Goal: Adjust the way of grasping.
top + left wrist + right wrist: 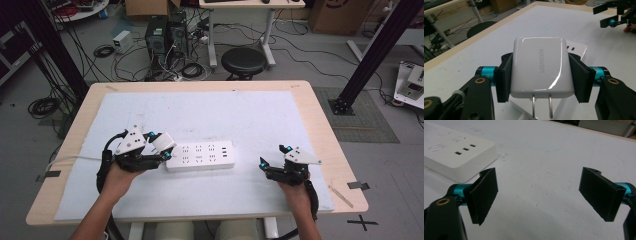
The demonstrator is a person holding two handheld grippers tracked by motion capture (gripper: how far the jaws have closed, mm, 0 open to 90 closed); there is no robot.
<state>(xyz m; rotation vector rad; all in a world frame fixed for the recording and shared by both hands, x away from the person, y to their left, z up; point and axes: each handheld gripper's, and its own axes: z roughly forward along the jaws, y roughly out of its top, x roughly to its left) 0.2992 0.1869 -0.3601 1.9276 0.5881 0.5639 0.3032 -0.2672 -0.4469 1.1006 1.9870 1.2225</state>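
Left gripper (540,75): both black pads (504,77) clamped on the sides of a glossy white boxy plastic wall charger (540,67), grey brand lettering on its face, two bare metal prongs (541,106) pointing to the bottom edge of the left gripper view. In the high view the charger (163,142) sits left of centre, at the left end of the white rectangular plastic power strip (200,156); contact between the two cannot be told.

Power strip lies flat at mid-frame on the white sheet (200,110) covering the light wooden table (320,125).

Right gripper (274,157): lower right of the high view, well apart from the strip. In the right gripper view its jaws stand wide apart with nothing between them (539,195), bare sheet underneath; strip end (456,155) at upper left
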